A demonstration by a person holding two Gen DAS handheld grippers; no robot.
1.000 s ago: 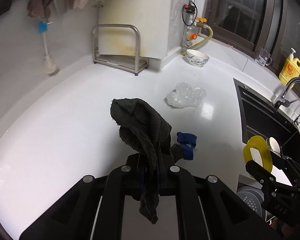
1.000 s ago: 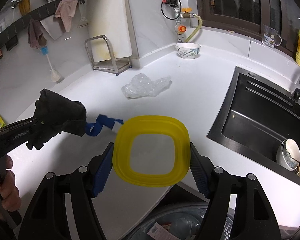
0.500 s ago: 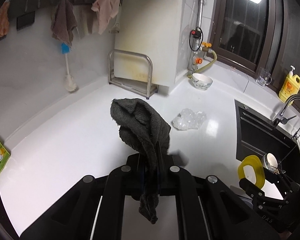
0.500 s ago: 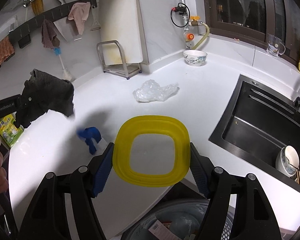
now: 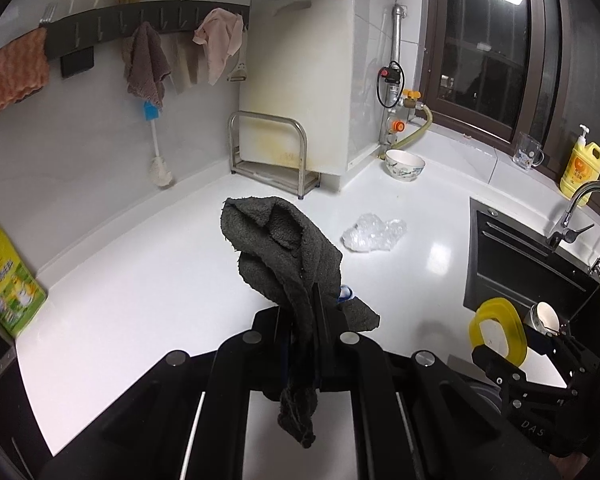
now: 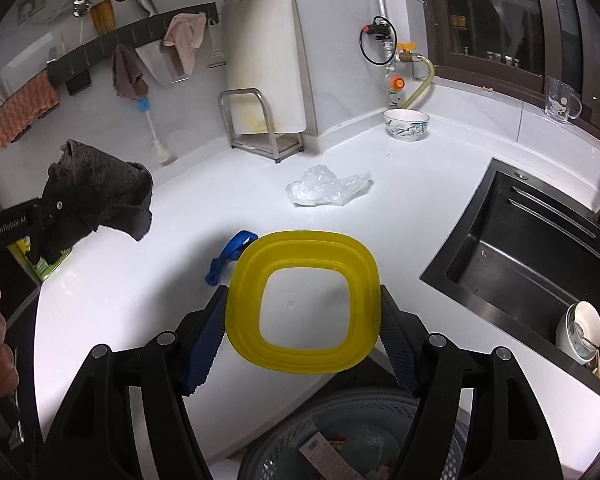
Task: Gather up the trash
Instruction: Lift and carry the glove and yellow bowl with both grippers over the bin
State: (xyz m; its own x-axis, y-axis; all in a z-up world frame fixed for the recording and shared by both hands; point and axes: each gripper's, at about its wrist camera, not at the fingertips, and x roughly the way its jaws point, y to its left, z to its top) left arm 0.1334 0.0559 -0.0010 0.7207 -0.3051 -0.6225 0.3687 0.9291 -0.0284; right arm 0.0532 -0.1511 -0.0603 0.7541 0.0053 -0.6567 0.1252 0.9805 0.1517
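1. Between the left gripper [image 5: 314, 312] fingers: dark grey rag [image 5: 284, 248], clamped tight, now lifted clear of the bench [image 5: 140, 288]; a second ago it hung low beside the blue scrap [image 6: 230, 258].
2. Right gripper [image 6: 302, 332]: set wide, holding the yellow lid [image 6: 302, 304] by its edges, as before, above the trash basket [image 6: 284, 440].
3. Blue scrap now lies near the bench's front edge, partly behind the lid.
4. Crumpled clear plastic [image 6: 326, 188] untouched mid-bench. Judged: both pieces remain uncollected.
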